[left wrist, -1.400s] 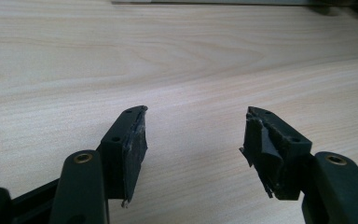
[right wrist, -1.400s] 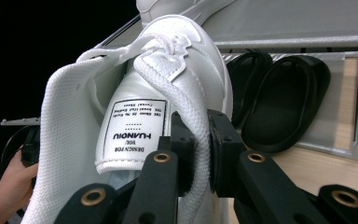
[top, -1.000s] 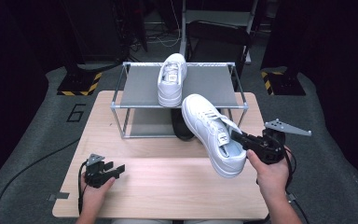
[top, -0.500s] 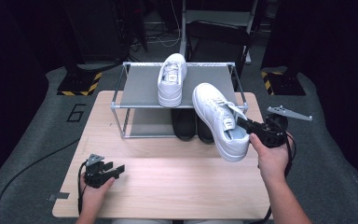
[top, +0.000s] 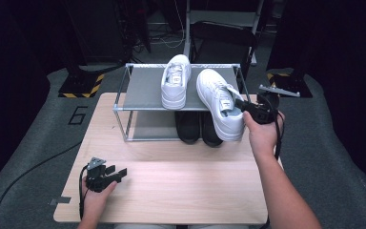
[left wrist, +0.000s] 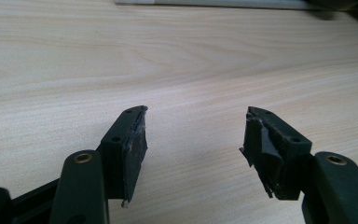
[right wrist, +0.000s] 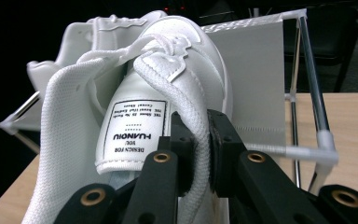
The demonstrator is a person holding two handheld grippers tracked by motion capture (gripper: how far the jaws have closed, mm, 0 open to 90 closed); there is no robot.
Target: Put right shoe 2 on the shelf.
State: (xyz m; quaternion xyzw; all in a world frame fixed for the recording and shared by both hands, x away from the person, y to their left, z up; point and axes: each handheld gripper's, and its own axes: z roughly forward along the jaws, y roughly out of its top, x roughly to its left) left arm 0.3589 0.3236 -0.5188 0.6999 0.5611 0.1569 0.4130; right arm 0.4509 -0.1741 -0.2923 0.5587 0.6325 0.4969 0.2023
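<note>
right gripper (top: 240, 106) clamped tight on the padded collar of the white sneaker (top: 219, 102), shoe right of centre in the high view, over the right end of the shoe rack (top: 138, 90), second sneaker (top: 175, 81) just left of it, left gripper (top: 119, 172) lower left, jaws wide and empty over the table (top: 181, 191)

A white lace-up sneaker (top: 219, 104), right of centre in the frame, tilted over the shelf's edge, heel collar pinched between black pads.
</note>
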